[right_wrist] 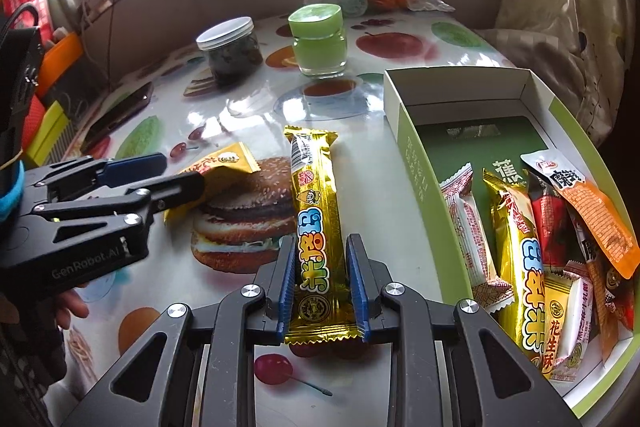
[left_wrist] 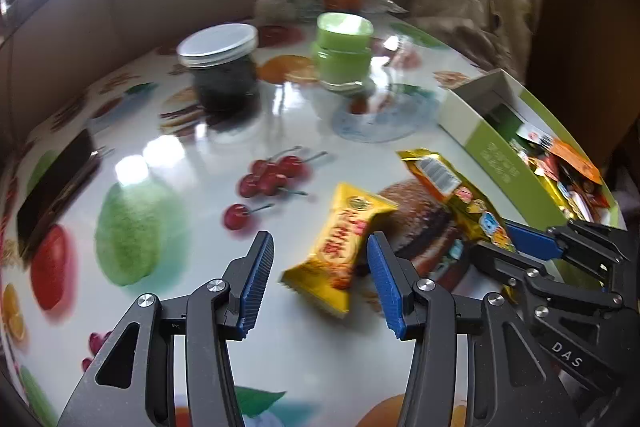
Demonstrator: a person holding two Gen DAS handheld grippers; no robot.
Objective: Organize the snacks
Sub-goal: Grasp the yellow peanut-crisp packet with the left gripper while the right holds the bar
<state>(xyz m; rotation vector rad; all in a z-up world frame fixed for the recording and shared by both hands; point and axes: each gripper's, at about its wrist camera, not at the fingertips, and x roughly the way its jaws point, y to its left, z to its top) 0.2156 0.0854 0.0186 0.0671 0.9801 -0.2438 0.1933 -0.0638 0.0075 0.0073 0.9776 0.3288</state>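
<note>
Two loose snacks remain on the glossy fruit-printed surface (right_wrist: 380,195), each bracketed by tongs. Between the right tongs (right_wrist: 320,283), narrowed to nearly touch without clearly pinching, lies the long gold foil bar (right_wrist: 316,219), lengthwise along the fingers, apparently so it can go sideways into the box (right_wrist: 416,163) just right of them, where crinkly wrappers already lie packed. The left tongs (left_wrist: 320,279) gape wide around the small yellow packet (left_wrist: 344,247), gripping nothing, the packet askew nearer the right finger. Beyond both stand a dark jar (right_wrist: 232,51) and a green jar (right_wrist: 318,39).
</note>
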